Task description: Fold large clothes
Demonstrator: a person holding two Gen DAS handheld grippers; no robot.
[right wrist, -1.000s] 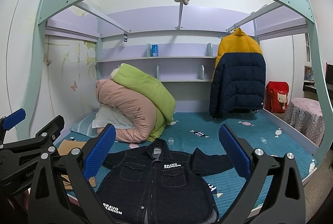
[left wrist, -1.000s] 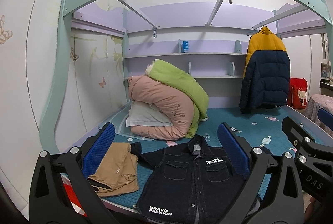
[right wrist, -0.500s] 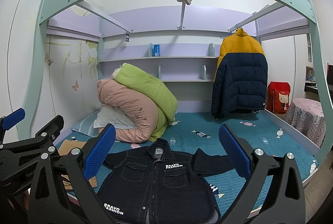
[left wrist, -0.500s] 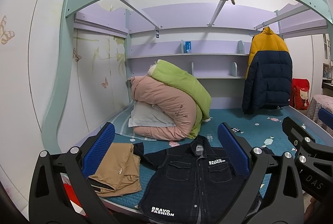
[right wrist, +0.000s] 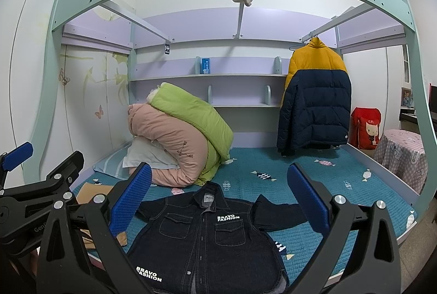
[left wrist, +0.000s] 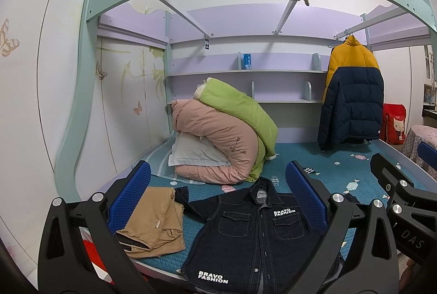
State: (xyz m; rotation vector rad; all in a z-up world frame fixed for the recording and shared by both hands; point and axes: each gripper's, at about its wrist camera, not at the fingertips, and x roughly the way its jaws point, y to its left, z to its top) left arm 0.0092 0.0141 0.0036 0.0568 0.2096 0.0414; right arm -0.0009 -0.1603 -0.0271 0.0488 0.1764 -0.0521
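A dark denim jacket (left wrist: 256,236) lies flat at the lower centre on the teal quilted bed (left wrist: 322,160), folded tan trousers (left wrist: 153,223) just left of it, rolled pink and green quilts (left wrist: 226,138) behind, and a yellow-and-navy puffer coat (left wrist: 352,97) hanging at upper right.

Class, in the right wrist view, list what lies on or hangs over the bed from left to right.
tan trousers → pink quilt → green quilt → denim jacket → hanging puffer coat

"BRAVO FASHION" on denim jacket (right wrist: 207,236) chest and hem; "CAT" on red bag (right wrist: 366,127).
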